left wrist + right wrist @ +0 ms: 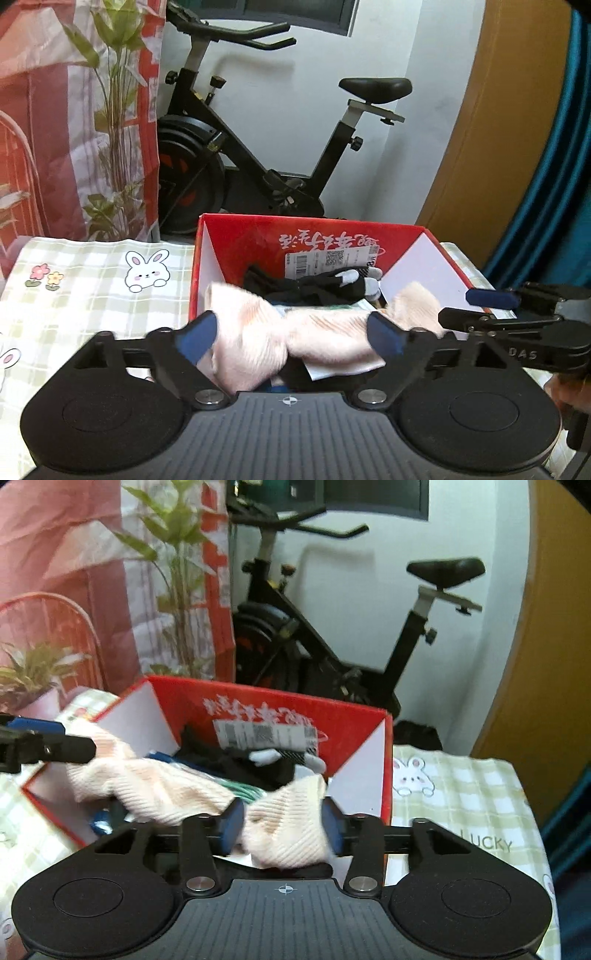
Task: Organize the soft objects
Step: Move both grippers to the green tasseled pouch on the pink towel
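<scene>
Hand-held grippers: left [291, 338] wide apart, right [282, 825] apart | pink ribbed cloth [258, 332]: crumpled, draped over red box [258, 229]

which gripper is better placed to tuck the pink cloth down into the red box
Probably the right gripper: one end of the pink cloth bunches between its narrower jaws, over the red box. The left gripper gapes wide around the cloth.

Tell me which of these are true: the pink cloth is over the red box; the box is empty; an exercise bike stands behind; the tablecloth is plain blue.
1. The pink cloth lies over the red box: true.
2. The box is empty: false, black gloves and other items are inside.
3. An exercise bike stands behind: true.
4. The tablecloth is plain blue: false, it is green-checked with rabbits.
</scene>
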Demonstrator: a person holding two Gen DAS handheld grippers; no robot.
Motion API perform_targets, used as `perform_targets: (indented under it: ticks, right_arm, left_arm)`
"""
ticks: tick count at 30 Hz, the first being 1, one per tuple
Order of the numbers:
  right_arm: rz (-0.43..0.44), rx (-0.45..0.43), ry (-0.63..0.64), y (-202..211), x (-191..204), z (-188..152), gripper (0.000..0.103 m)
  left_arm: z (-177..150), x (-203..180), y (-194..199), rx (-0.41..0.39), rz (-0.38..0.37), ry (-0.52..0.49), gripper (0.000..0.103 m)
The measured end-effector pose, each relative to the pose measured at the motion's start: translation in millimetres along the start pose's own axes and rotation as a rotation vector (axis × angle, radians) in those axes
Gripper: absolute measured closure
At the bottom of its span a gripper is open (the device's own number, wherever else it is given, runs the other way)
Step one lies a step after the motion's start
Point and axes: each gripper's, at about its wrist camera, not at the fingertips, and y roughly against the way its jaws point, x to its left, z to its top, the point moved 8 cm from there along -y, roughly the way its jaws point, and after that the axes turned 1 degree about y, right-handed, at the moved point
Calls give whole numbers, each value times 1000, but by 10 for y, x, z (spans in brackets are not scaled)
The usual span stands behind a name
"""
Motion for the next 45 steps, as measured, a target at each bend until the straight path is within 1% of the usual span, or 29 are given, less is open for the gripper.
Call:
perform_targets:
  ticks: [3, 6, 8, 9, 10, 11, 15, 17, 19, 23, 28, 31, 34, 37, 38, 40, 41, 42, 45]
  right_arm:
    - [33, -14, 5, 222, 82, -35, 46]
    - [61, -22, 12, 440, 193, -125, 37]
    - [69, -25, 13, 579, 268, -203, 26]
    - [69, -30, 11, 650, 300, -245, 22]
    - [65, -34, 5, 725, 336, -291, 14]
    - [61, -40, -3, 794, 352, -334, 9]
    - [64, -44, -45, 1024, 383, -523, 1]
    - [71, -46, -64, 1113, 397, -631, 1]
    - [72, -36, -70, 1195, 406, -766, 1]
    - [74, 8, -64, 1269, 419, -1079, 1]
    - [55, 68, -44, 1298, 389, -1443, 1]
    - [78, 119, -45, 1277, 384, -1623, 1]
    - [80, 168, -9, 1243, 431, -1760, 1]
    - [93, 225, 16, 1181, 473, -1903, 1]
    - [93, 249, 24, 1146, 485, -1953, 1]
    - [78, 297, 43, 1069, 500, -2051, 1]
    - [73, 312, 54, 1036, 507, -2097, 1]
    - [74, 326, 62, 1003, 521, -2134, 1]
    - [89, 349, 74, 889, 561, -2218, 9]
  left_arm:
    - [-83, -23, 186, -2, 11, -8, 11]
    - [-195, -44, 338, 12, 18, -7, 10]
    - [-301, -59, 441, 23, 25, -10, 10]
    - [-354, -63, 491, 29, 30, -12, 9]
    - [-405, -66, 539, 36, 33, -13, 9]
    - [-457, -70, 586, 42, 35, -15, 9]
    - [-645, -51, 773, 63, 45, -15, 7]
    - [-740, -44, 850, 68, 47, -10, 4]
    - [-879, -45, 907, 88, 47, -8, 3]
    - [-1189, -19, 949, 147, 33, 6, 3]
    - [-1549, 64, 918, 226, 20, 48, 3]
    - [-1776, 97, 859, 286, 7, 82, 3]
    - [-1967, 124, 784, 344, -8, 123, 3]
    - [-2069, 113, 732, 372, -24, 137, 3]
    - [-2092, 107, 717, 377, -28, 134, 5]
    - [-2127, 107, 683, 382, -30, 121, 14]
    - [-2143, 109, 662, 385, -28, 112, 29]
    - [-2173, 115, 633, 392, -28, 103, 38]
    - [-2194, 83, 577, 380, -25, 70, 38]
